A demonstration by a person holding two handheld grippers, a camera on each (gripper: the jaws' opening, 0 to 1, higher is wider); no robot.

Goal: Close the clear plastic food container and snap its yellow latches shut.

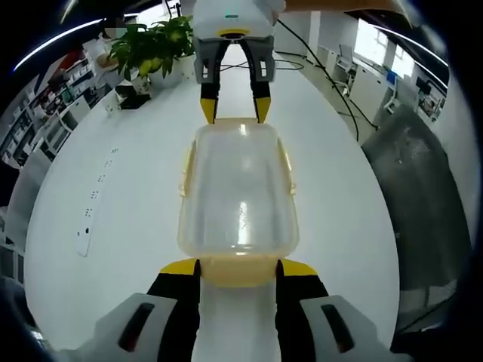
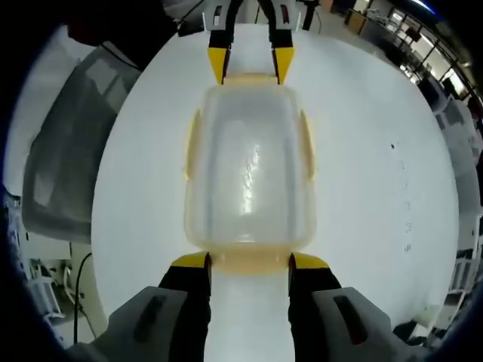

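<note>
Both end latches lined up for pressing

Clear food container (image 1: 238, 192) mid-bench on the white bench (image 1: 113, 196), lid on, well in from every edge. Left claw (image 1: 238, 265) at one short end, right claw (image 2: 250, 260) at the opposite end, each spread apart and straddling a yellow end latch (image 2: 250, 260) without clamping it. Best pressed square and together, both ends at once, so nothing slides; side latches (image 2: 306, 147) apparently still to do.

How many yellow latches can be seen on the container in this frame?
4: one on each long side, and one at each short end, at the right gripper and the left gripper. The container lies on a white table.
</note>
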